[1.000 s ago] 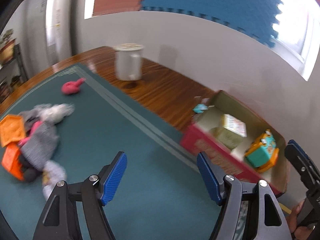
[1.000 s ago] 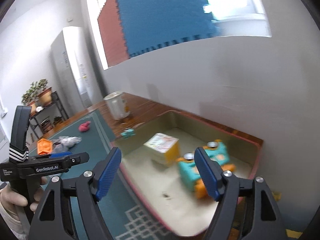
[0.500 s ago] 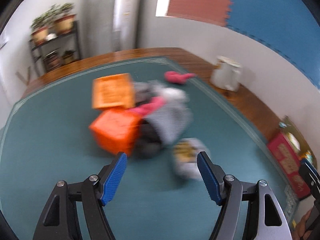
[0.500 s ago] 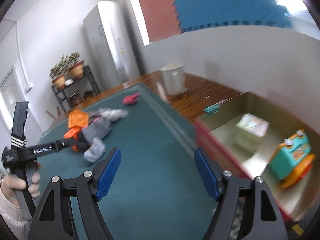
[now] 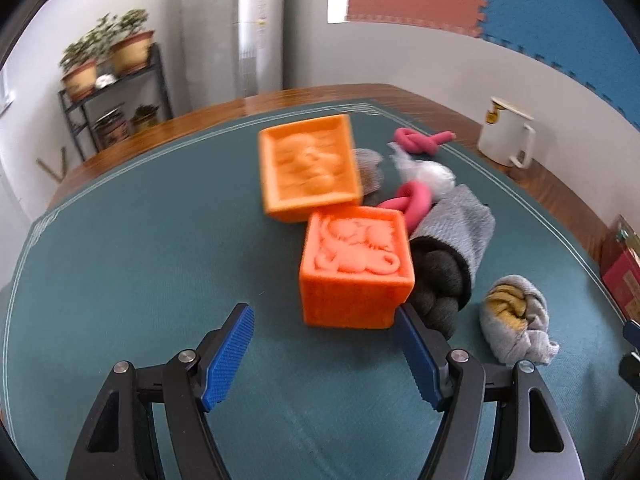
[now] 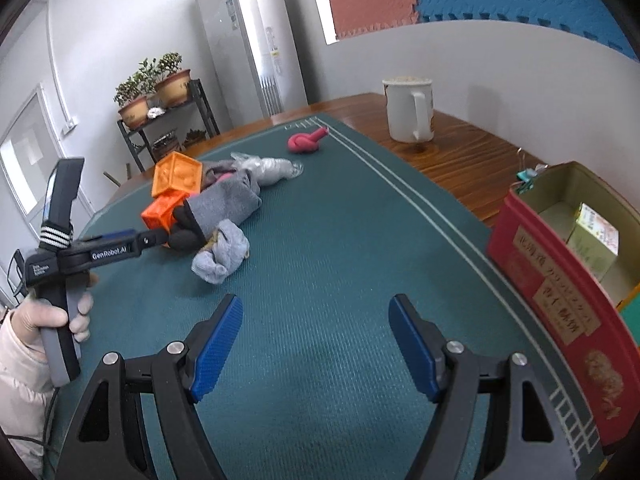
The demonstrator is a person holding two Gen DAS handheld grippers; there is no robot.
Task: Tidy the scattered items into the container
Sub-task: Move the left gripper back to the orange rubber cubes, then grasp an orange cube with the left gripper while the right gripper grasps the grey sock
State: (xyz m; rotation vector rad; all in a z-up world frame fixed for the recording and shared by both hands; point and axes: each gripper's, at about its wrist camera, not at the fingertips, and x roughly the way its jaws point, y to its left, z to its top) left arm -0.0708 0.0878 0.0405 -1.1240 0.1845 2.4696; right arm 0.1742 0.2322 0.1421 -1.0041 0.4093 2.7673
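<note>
A pile of items lies on the green mat: two orange blocks, the near one [image 5: 354,270] [image 6: 162,210] and the far one [image 5: 308,168], a grey sock [image 5: 460,224] [image 6: 230,200] over a dark sock [image 5: 436,284], a balled grey sock [image 5: 516,324] [image 6: 222,254], a pink knot [image 5: 416,144] [image 6: 306,142] and a clear bag [image 6: 268,168]. My left gripper [image 5: 326,354] is open, just short of the near orange block. My right gripper [image 6: 316,346] is open and empty over bare mat. The red box [image 6: 560,300] stands at right, holding a carton [image 6: 596,236].
A white mug [image 6: 410,114] [image 5: 504,140] stands on the wooden table beyond the mat. A teal clip [image 6: 528,180] sits on the box's far rim. A plant shelf [image 6: 164,120] and a tall white unit [image 6: 252,40] stand behind the table.
Both grippers have swung left, away from the box and towards the pile. The left gripper has closed in on the near orange block. Both stay open.
</note>
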